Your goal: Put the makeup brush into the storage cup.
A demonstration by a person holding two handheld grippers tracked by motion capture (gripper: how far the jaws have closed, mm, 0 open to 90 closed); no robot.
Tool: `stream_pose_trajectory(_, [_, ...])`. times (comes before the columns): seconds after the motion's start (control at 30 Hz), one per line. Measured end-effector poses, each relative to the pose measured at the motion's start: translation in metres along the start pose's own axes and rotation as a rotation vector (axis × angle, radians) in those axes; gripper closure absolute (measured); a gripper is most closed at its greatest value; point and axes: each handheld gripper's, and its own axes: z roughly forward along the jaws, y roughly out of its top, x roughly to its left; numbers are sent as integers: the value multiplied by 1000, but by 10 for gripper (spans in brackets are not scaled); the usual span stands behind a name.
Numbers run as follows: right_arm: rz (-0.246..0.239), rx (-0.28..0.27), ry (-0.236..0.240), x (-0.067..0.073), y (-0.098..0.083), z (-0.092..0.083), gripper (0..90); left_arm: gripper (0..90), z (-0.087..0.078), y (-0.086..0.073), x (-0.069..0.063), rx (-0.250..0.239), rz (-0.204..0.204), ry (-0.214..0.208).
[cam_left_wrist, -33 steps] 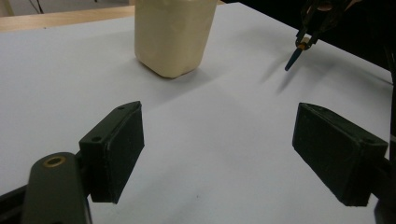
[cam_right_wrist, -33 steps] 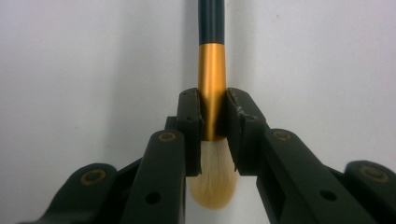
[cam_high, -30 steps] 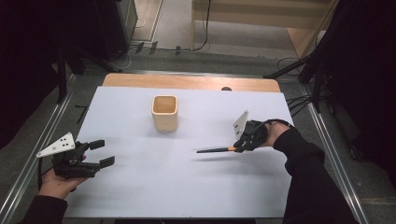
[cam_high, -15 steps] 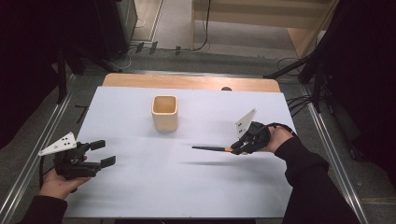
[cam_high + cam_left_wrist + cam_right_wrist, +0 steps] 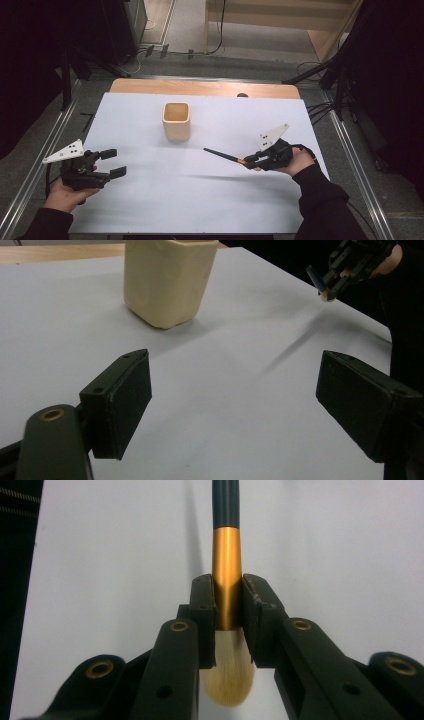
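Observation:
A cream square cup stands upright on the far middle of the white sheet. At the right, my right gripper is shut on a makeup brush, with the pads clamping its gold ferrule. The dark handle points left toward the cup, and the tan bristles sit back between the jaws. The brush hangs above the sheet and casts a shadow on it. My left gripper rests at the near left, open, with nothing between its jaws.
The sheet covers a wooden table whose far edge shows bare. Metal rails run along both sides. Cables and dark stands lie on the floor beyond the table. The right hand and its gripper show at the top right of the left gripper view.
The right hand has shifted a little toward the near edge, and the brush's handle end has swung farther away, more toward the cup. The left gripper has stayed put.

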Motion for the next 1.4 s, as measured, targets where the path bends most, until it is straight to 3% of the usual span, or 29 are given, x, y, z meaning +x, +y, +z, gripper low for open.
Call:
stream_pose_trajectory(0.03, [20, -46, -5, 3, -3, 0, 781, 156, 2, 3, -1, 6, 2, -14])
stream_pose_trajectory(0.2, [56, -116, -4, 6, -6, 0, 781, 156, 7, 11, -5, 12, 9, -49])
stream_pose_trajectory(0.37, [99, -152, 1, 8, -4, -5, 781, 158, 14, 21, -10, 22, 28, -105])
stream_pose_trajectory(0.6, [103, -182, -17, 13, 0, -7, 781, 158, 26, 32, -14, 53, 38, -142])
stream_pose_trajectory(0.77, [101, -214, -14, 16, 3, -9, 781, 166, 37, 43, -21, 59, 73, -175])
stream_pose_trajectory(0.93, [94, -218, -10, 18, 5, -8, 781, 166, 45, 50, -25, 54, 87, -192])
stream_pose_trajectory(1.4, [32, -126, -7, 20, 15, 0, 781, 166, 60, 62, -39, 66, 126, -238])
